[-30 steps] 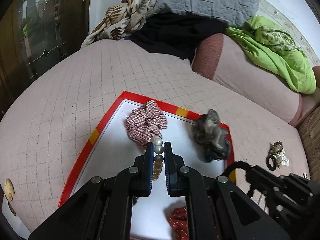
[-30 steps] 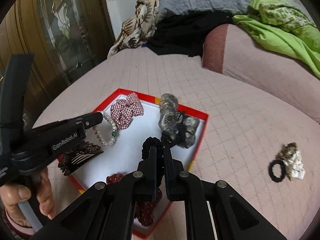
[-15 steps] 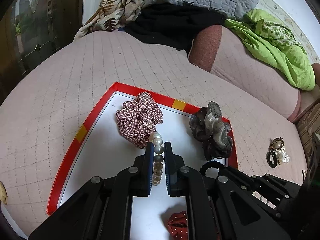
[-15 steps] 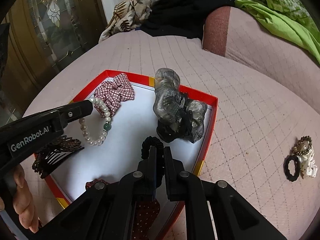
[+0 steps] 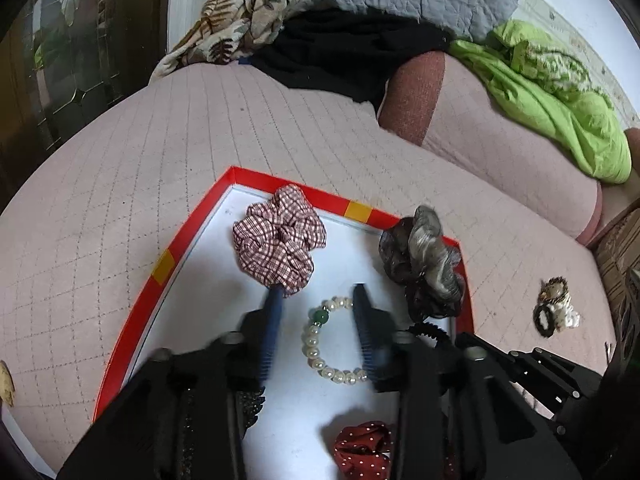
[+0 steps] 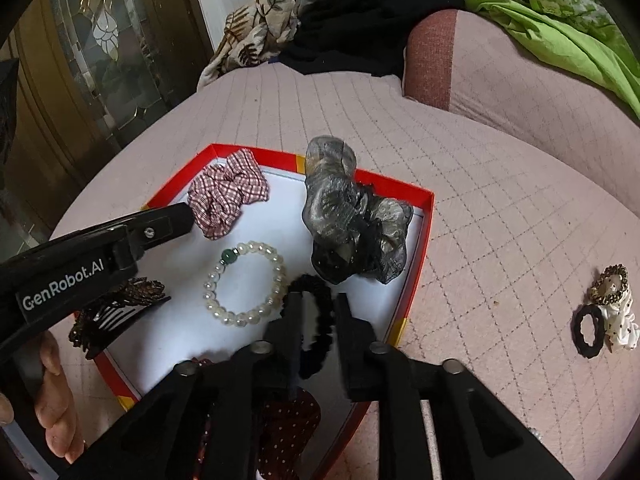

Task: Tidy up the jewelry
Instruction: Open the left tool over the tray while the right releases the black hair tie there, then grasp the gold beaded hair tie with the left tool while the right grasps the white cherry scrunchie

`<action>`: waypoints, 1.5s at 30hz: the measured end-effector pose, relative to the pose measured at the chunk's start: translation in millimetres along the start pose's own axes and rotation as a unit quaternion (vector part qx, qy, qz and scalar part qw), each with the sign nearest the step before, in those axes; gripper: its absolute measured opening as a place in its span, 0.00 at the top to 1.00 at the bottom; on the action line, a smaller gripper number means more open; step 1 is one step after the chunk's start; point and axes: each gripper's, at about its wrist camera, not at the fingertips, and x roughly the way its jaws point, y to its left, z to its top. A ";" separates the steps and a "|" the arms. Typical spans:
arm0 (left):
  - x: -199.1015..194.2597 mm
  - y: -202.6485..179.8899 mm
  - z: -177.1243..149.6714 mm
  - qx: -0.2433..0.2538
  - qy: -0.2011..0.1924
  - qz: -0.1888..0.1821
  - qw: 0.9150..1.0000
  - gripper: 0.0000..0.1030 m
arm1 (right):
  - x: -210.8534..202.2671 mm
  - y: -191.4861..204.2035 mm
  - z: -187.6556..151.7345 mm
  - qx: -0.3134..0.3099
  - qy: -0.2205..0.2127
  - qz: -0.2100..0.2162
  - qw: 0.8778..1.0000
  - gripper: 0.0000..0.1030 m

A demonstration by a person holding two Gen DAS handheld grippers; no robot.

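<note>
A red-rimmed tray point(image 5: 200, 232) with a white floor lies on the pink quilted bed. The pearl bracelet point(image 5: 310, 344) with one green bead lies flat on that floor, free between the opening jaws of my left gripper point(image 5: 317, 292). In the right wrist view the bracelet point(image 6: 276, 268) sits mid-tray point(image 6: 424, 232). Beside it my right gripper point(image 6: 318, 300) is opening its jaws around a black spiral hair tie point(image 6: 325, 312), which rests on the tray floor. Neither pad presses on it.
The tray also holds a plaid scrunchie point(image 5: 280, 248), a grey sheer scrunchie point(image 6: 344, 216), a brown hair comb point(image 6: 120, 304) and a red dotted scrunchie point(image 5: 360, 448). On the quilt to the right lie a black hair tie point(image 6: 588, 332) and a white dotted scrunchie point(image 6: 616, 320). Clothes are piled behind.
Both pairs of jaws have parted. The pearl bracelet has dropped from the left jaws onto the tray floor. The black hair tie now lies loose between the right jaws.
</note>
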 end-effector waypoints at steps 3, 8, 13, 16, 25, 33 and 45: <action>-8.9 2.3 0.6 -0.010 -0.009 -0.009 1.000 0.59 | -11.2 -1.0 0.3 0.001 -0.014 0.002 1.000 0.68; -23.0 3.8 -2.1 -0.018 -0.029 -0.005 0.999 0.54 | -33.6 -10.4 -5.8 0.012 -0.027 0.008 1.000 0.65; -31.9 -1.4 -8.9 -0.012 -0.038 0.011 0.999 0.54 | -59.3 -33.5 -20.5 0.036 -0.038 0.005 0.999 0.62; -37.0 -10.3 -16.0 0.001 -0.040 0.021 0.999 0.53 | -78.1 -52.7 -33.7 0.051 -0.044 -0.005 0.998 0.62; -60.3 -63.1 -47.4 0.049 -0.032 -0.017 0.998 0.53 | -146.5 -155.4 -93.8 0.101 -0.052 -0.079 0.990 0.57; -53.7 -152.0 -67.8 0.102 0.023 -0.083 0.991 0.53 | -179.3 -248.6 -127.4 0.182 -0.055 -0.109 0.976 0.57; 23.3 -271.9 -70.0 0.166 0.081 -0.107 0.977 0.53 | -142.1 -292.4 -103.5 0.193 -0.065 -0.091 0.975 0.48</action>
